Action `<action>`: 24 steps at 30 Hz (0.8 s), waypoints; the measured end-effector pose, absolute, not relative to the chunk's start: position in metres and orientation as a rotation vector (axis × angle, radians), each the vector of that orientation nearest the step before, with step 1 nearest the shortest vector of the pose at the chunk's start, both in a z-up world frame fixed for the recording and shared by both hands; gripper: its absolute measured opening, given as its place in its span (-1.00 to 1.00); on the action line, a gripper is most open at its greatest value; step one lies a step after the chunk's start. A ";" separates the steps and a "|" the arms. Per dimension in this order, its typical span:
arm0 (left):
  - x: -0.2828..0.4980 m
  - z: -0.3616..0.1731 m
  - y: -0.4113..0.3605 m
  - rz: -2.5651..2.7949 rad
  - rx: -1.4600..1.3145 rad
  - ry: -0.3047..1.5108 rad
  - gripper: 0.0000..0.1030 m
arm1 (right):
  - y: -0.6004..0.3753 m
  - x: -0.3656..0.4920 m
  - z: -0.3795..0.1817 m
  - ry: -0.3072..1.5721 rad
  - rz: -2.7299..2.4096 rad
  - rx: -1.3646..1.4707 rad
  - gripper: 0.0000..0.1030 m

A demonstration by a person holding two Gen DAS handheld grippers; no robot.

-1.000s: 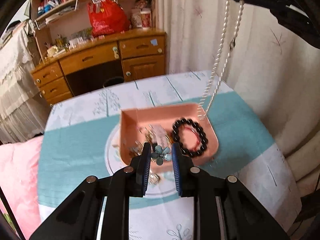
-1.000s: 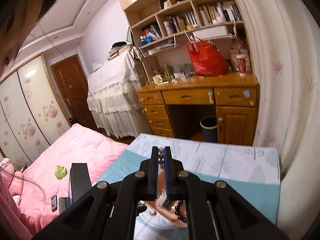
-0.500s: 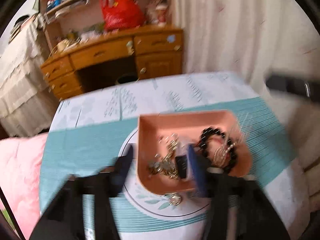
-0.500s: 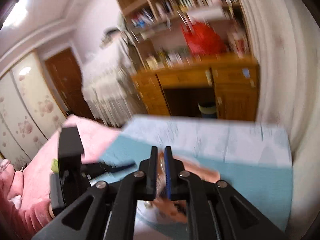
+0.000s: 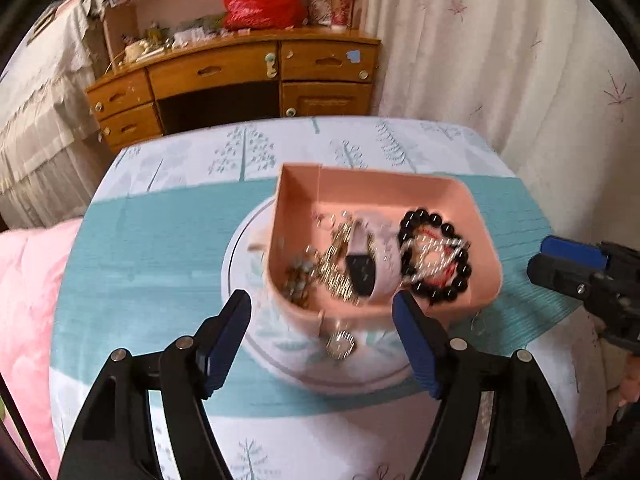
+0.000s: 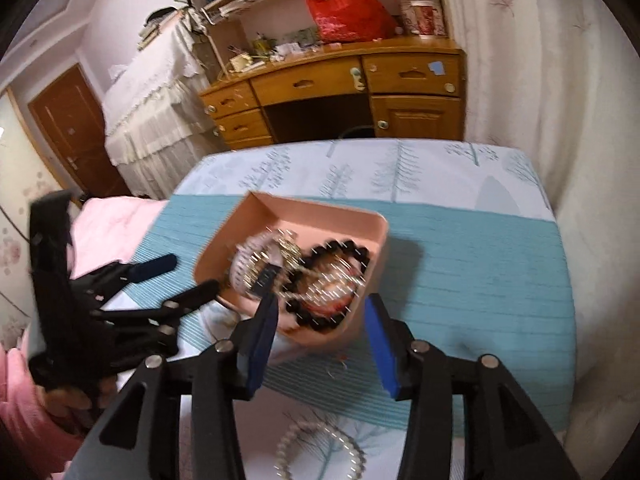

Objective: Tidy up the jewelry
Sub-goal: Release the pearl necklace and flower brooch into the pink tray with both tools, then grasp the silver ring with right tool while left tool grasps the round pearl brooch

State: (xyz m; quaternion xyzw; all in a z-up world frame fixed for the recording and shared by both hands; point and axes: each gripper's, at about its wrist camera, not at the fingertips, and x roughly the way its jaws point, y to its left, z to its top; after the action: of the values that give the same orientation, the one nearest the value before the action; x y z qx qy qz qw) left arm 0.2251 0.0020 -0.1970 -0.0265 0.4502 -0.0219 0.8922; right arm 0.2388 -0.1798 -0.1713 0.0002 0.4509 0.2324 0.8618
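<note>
Both views look steeply down from close above the worktop [image 5: 168, 248]. The left one faces the pink tray [image 5: 486, 248] from its near side, the right from further right; both share the wooden desk [image 6: 412, 76] behind.

Your right gripper [image 6: 320, 312] hangs over the near edge of the pink tray [image 6: 360, 220], jaws just been opening, nothing pinched between them. Tray sits on the teal-striped tablecloth [image 6: 480, 260], holding a black bead bracelet [image 6: 344, 248] and a tangle of chains [image 6: 288, 248]. A pearl necklace [image 6: 320, 440] lies on the cloth below your fingers. Your left gripper [image 6: 160, 276] is at left beside the tray, jaws apart, empty. Wooden desk [image 6: 340, 80] behind.
</note>
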 end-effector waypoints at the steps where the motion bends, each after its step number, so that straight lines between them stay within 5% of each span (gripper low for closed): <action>1: 0.222 -0.201 0.004 -0.040 -0.055 0.951 0.39 | -0.180 0.236 -0.177 0.953 0.472 -0.021 -0.11; 10: 0.218 -0.235 0.001 -0.042 -0.012 1.039 0.39 | -0.158 0.210 -0.220 0.960 0.454 -0.324 -0.11; 19: 0.222 -0.250 -0.015 -0.068 0.035 1.037 0.39 | -0.148 0.207 -0.233 0.946 0.487 -0.331 -0.11; 24: 0.224 -0.251 -0.017 -0.082 0.033 1.025 0.13 | -0.146 0.210 -0.238 0.954 0.488 -0.329 -0.12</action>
State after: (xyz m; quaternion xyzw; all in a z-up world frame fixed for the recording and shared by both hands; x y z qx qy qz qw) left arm 0.2237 -0.0175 -0.2505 0.0156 0.4901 -0.0391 0.8707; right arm 0.2100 -0.1463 -0.2385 -0.1558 0.4524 0.2314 0.8471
